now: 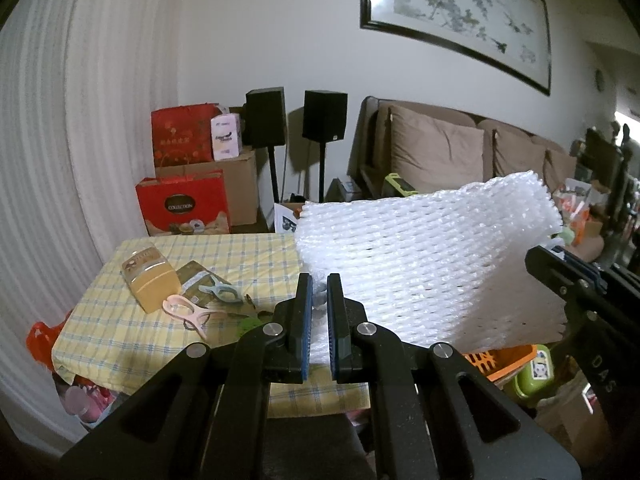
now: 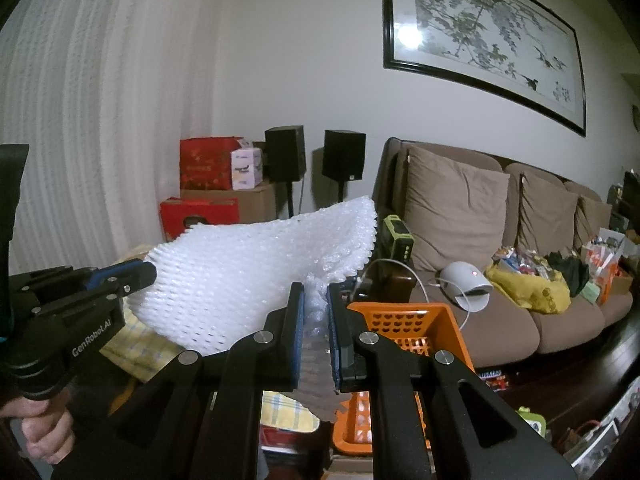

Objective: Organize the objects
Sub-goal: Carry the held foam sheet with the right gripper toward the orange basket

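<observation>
Here, left tool (image 1: 319,292) and right tool (image 2: 316,300), tilted slightly down, both clamped on foam sheet (image 1: 432,260).

Dim indoor light; a lamp's glare spots the framed painting (image 2: 484,44). Speakers (image 1: 324,114) cast soft wall shadows. Fisheye bending and dark vignetting mark the edges.

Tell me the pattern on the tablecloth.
The tablecloth is a yellow check with thin blue and white lines, clearest in the left wrist view.
</observation>
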Demonstrator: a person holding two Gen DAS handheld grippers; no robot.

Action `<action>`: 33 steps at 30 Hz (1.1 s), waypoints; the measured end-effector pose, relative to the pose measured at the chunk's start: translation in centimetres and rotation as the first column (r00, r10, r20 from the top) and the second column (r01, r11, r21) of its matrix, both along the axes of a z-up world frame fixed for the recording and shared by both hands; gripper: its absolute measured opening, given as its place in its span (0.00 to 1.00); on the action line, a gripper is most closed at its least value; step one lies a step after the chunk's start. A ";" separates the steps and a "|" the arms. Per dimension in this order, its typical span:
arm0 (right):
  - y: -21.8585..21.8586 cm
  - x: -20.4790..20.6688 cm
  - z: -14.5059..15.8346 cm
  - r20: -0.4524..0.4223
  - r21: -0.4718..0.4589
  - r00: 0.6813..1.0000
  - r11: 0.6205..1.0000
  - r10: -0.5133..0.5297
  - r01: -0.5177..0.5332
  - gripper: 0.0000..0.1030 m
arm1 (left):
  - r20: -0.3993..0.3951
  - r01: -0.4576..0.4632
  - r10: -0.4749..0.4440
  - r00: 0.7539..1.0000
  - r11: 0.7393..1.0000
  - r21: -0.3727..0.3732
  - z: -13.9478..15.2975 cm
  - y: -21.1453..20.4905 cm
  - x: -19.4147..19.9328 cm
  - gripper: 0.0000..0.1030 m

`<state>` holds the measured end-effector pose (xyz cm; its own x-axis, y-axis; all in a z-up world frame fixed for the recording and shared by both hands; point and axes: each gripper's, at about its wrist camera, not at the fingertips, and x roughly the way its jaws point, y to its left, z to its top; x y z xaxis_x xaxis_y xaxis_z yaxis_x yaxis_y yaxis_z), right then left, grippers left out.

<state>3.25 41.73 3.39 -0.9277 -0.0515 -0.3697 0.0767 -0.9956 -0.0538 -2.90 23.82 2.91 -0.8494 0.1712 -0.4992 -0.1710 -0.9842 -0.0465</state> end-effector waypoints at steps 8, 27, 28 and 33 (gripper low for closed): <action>0.3 -0.1 -0.1 0.005 -0.003 1.000 1.000 -0.001 0.001 0.09 | 0.002 0.008 -0.008 1.000 1.000 -0.005 -0.5 0.7 0.1 0.06; 1.7 -1.3 -0.3 0.039 -0.039 0.999 0.999 -0.014 0.015 0.10 | 0.002 0.025 -0.025 1.000 1.000 -0.010 -0.9 2.4 0.0 0.06; 1.9 -1.4 -0.4 0.040 -0.044 0.999 0.999 -0.014 0.016 0.10 | 0.003 0.026 -0.026 1.000 1.000 -0.011 -0.9 2.5 0.0 0.06; 2.4 -1.7 -0.5 0.048 -0.058 0.999 0.998 -0.020 0.023 0.10 | 0.001 0.032 -0.032 0.999 0.999 -0.010 -0.8 2.8 0.0 0.06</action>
